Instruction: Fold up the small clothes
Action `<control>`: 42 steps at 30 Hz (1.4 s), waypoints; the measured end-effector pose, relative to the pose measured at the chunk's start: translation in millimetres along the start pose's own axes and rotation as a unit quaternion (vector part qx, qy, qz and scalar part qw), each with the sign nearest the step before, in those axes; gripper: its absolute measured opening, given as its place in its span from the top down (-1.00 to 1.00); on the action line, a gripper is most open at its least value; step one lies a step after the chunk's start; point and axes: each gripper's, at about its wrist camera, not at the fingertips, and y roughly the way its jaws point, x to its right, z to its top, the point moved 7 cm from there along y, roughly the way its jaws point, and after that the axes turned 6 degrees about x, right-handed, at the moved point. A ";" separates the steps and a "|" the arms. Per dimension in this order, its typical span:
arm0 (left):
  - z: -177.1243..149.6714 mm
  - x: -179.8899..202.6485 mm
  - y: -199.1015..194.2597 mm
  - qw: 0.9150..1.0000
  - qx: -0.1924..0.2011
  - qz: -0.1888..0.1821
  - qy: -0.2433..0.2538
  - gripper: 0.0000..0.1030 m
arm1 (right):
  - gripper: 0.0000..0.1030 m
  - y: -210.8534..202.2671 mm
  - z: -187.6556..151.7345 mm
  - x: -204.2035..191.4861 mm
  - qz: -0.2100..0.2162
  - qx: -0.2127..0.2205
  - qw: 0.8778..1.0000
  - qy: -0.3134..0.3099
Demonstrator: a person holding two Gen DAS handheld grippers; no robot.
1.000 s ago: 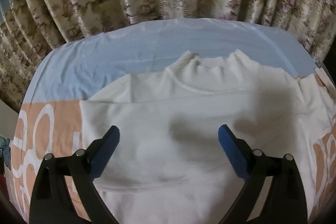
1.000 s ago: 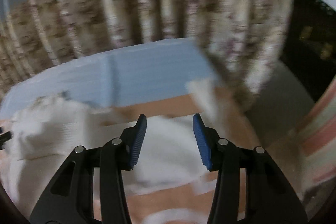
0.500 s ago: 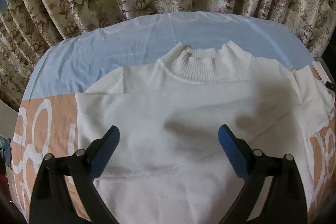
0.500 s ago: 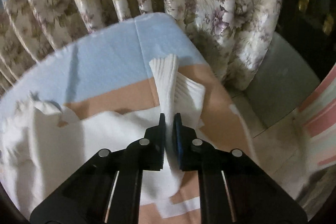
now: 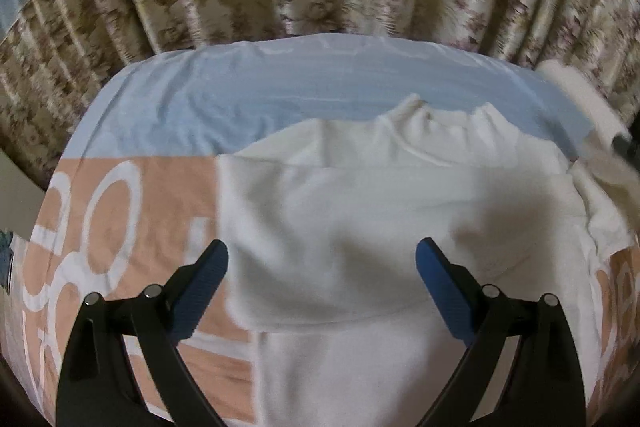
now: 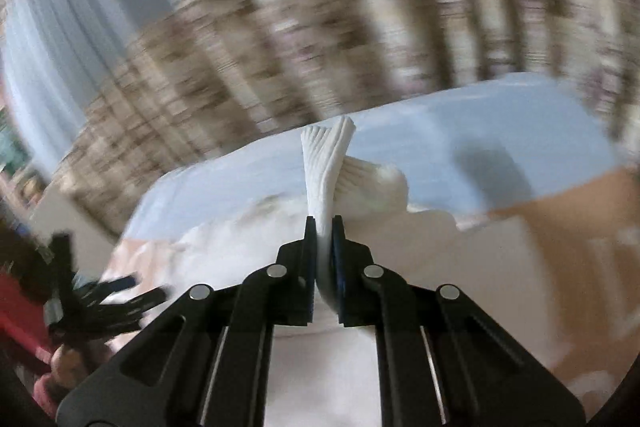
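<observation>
Right wrist view showed my right gripper (image 6: 320, 227) pinching the sweater's ribbed cuff (image 6: 326, 163); my left gripper (image 5: 322, 259) hung spread wide above the white sweater (image 5: 360, 203).

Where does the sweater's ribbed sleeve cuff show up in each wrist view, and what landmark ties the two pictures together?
Left wrist view: the ribbed cuff is a blurred white shape at the far right edge, lifted above the sweater's shoulder, the right tongs only a dark blur at the edge.
Right wrist view: the cuff stands at centre, pinched between the right tongs.
Shared landmark: the light blue band of the bedsheet below the floral curtain.
</observation>
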 end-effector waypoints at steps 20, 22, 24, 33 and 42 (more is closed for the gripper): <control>-23.7 22.4 23.0 0.999 -0.031 -0.043 0.002 -0.85 | 0.10 10.3 -92.9 -32.3 -0.041 -0.094 0.990 -0.093; -25.5 34.2 28.9 0.999 -0.031 -0.024 0.034 -0.85 | 0.10 5.2 -87.9 -18.2 -0.056 -0.087 0.991 -0.080; -26.6 43.3 28.7 0.998 -0.029 -0.020 0.054 -0.85 | 0.10 -0.7 -85.3 -7.0 -0.065 -0.081 0.992 -0.072; -35.5 78.1 27.1 0.991 -0.041 -0.032 0.123 -0.31 | 0.05 -20.5 -77.0 18.7 -0.074 -0.052 0.995 -0.032; -31.8 74.2 22.5 0.991 -0.034 -0.014 0.126 0.85 | 0.00 -33.9 -70.6 28.5 -0.083 -0.034 0.996 -0.027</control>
